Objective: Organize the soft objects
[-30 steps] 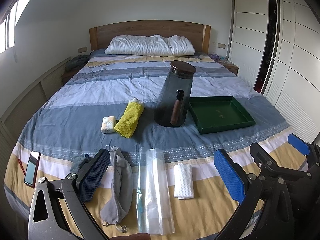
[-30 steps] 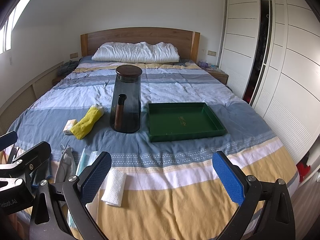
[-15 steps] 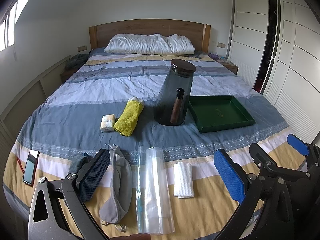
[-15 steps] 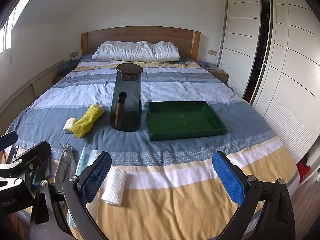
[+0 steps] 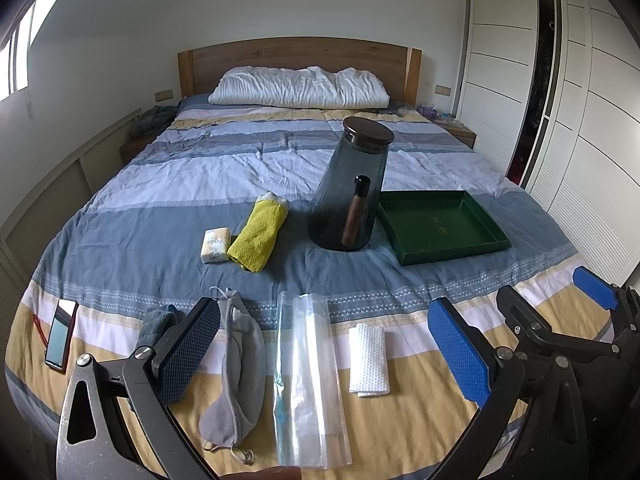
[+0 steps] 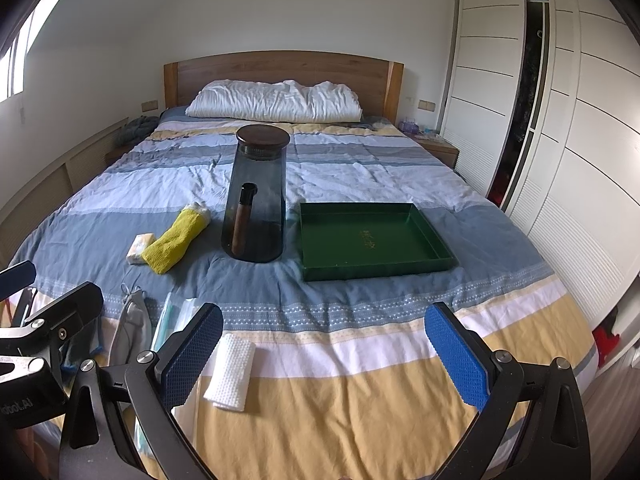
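On the striped bed lie a grey face mask (image 5: pixel 236 364), a clear plastic bag (image 5: pixel 308 380), a folded white cloth (image 5: pixel 368 354), a rolled yellow towel (image 5: pixel 260 236), a small tissue pack (image 5: pixel 216 245) and a blue-grey cloth (image 5: pixel 154 322). An empty green tray (image 5: pixel 440 226) sits right of a dark glass jar (image 5: pixel 350 192). My left gripper (image 5: pixel 324 350) is open and empty above the mask, bag and white cloth. My right gripper (image 6: pixel 324 354) is open and empty, with the white cloth (image 6: pixel 231 372) by its left finger; the tray (image 6: pixel 372 236) lies ahead.
A phone (image 5: pixel 60 334) lies at the bed's near left edge. A white pillow (image 5: pixel 300 88) rests against the wooden headboard. A white wardrobe (image 6: pixel 560 160) stands along the right side, with a bedside table (image 6: pixel 434 148) beyond.
Both grippers have stayed open and drifted only slightly; the view has shifted a little. Nothing on the bed has moved.
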